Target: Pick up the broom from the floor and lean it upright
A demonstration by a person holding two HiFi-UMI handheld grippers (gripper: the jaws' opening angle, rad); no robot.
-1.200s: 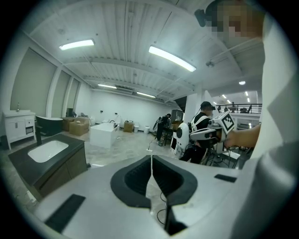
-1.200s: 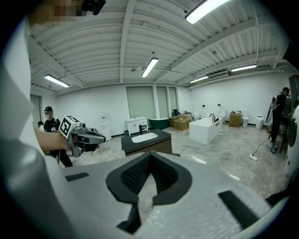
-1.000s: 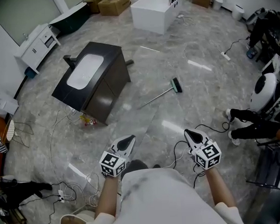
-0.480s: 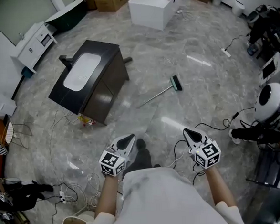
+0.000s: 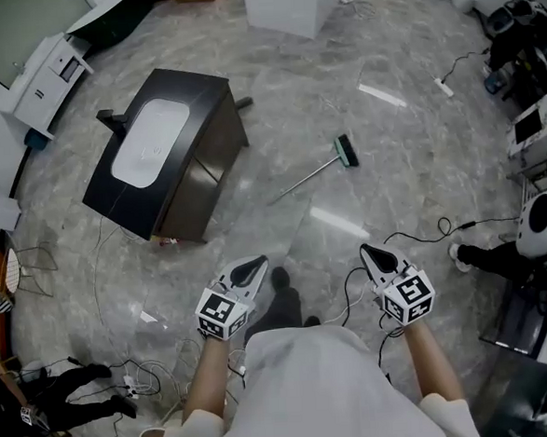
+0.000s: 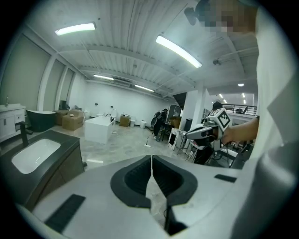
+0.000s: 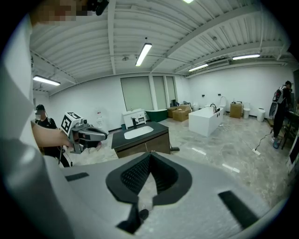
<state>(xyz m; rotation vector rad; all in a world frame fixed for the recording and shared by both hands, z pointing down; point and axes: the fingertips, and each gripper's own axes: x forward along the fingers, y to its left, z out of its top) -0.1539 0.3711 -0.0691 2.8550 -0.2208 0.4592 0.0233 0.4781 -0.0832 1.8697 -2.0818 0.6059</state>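
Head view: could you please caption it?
Left gripper and right gripper, shut and empty, face the broom on the floor.

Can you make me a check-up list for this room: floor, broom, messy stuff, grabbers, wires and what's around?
Surface: glossy grey marble floor.
Job's things: long-handled broom with green head, lying flat, not yet picked up.
Clutter: black cabinet with white sink top, left of the broom.
Grippers: left gripper and right gripper, jaws together, both empty, short of the broom.
Cables: black cable by the feet; white power strip farther off.
Surroundings: white rectangular tub, white drawer unit.
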